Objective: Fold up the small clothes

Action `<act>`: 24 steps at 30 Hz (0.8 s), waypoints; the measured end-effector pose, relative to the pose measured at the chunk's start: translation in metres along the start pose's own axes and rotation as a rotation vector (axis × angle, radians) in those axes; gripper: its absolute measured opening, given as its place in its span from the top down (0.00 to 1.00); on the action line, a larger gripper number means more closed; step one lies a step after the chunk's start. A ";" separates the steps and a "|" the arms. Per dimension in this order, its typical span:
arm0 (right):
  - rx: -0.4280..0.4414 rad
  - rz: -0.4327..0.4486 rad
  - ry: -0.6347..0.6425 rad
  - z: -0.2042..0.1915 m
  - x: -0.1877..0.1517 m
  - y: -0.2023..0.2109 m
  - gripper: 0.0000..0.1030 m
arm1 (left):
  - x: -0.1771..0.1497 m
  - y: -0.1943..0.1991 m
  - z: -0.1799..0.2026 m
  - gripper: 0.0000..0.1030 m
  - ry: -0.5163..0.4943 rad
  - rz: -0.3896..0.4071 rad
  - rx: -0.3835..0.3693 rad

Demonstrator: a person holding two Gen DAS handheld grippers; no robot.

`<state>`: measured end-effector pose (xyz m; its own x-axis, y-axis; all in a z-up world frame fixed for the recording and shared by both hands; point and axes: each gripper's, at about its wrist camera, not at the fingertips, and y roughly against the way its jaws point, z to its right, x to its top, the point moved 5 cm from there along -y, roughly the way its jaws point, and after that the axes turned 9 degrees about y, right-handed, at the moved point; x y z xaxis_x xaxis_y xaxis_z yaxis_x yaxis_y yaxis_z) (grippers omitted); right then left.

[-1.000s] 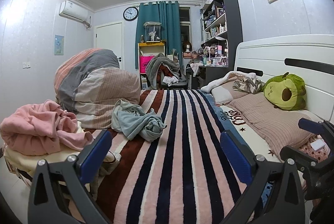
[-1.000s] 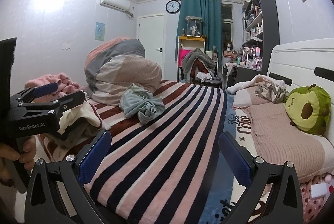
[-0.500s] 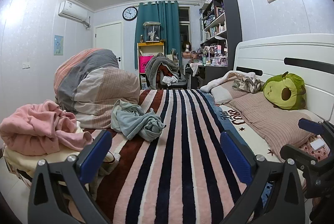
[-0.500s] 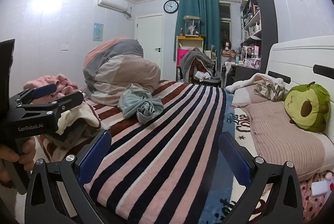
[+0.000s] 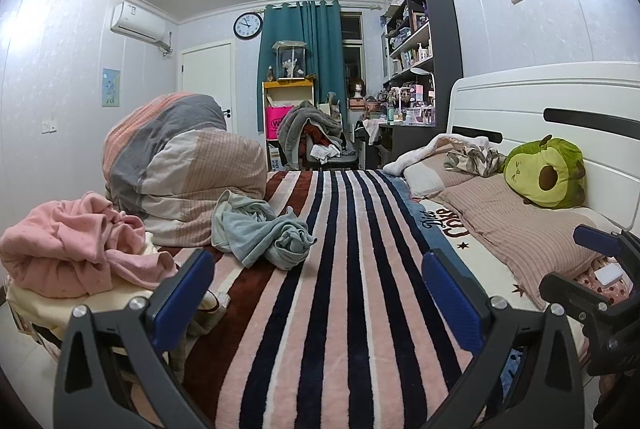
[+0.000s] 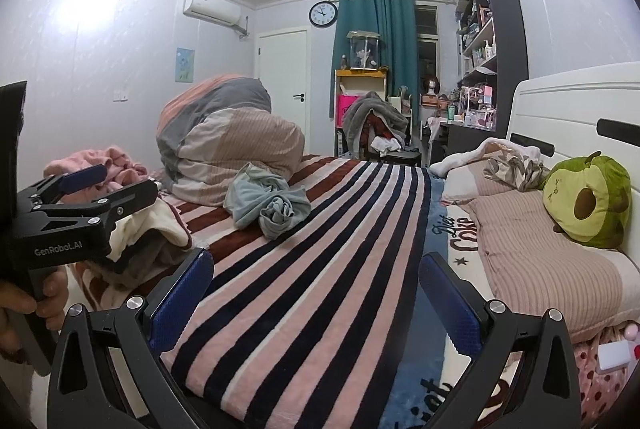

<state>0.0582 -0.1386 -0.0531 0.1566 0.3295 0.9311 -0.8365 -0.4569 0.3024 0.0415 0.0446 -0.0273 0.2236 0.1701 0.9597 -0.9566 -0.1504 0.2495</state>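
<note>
A crumpled pale blue-grey garment [image 5: 262, 233] lies on the striped blanket [image 5: 340, 309], ahead and left of centre; it also shows in the right wrist view [image 6: 270, 203]. A heap of pink clothes [image 5: 76, 249] sits on the bed's left edge on a cream cloth. My left gripper [image 5: 316, 293] is open and empty, low over the blanket's near end. My right gripper [image 6: 316, 293] is open and empty too, to the right of the left one. The left gripper shows at the left of the right wrist view [image 6: 84, 189].
A rolled striped quilt [image 5: 180, 157] lies behind the garment. Pillows [image 5: 508, 221] and a green avocado plush [image 5: 544, 173] lie along the white headboard [image 5: 560, 109] on the right. A chair piled with clothes [image 5: 312, 133], shelves and a desk stand beyond the bed.
Both grippers have barely shifted; the right wrist view has drifted slightly. Nothing was taken hold of or let go.
</note>
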 end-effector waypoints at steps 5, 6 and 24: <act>0.001 -0.001 -0.002 0.000 0.000 0.000 0.01 | 0.000 -0.001 0.000 0.01 -0.001 0.000 0.001; 0.001 -0.001 -0.002 0.000 0.000 0.000 0.01 | 0.000 -0.001 0.000 0.01 -0.001 0.001 0.000; 0.003 0.000 -0.007 0.002 -0.001 0.000 0.01 | -0.002 -0.001 0.000 0.01 0.001 -0.003 -0.007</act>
<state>0.0591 -0.1407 -0.0540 0.1601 0.3240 0.9324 -0.8351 -0.4592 0.3029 0.0423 0.0447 -0.0300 0.2265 0.1716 0.9588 -0.9572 -0.1431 0.2517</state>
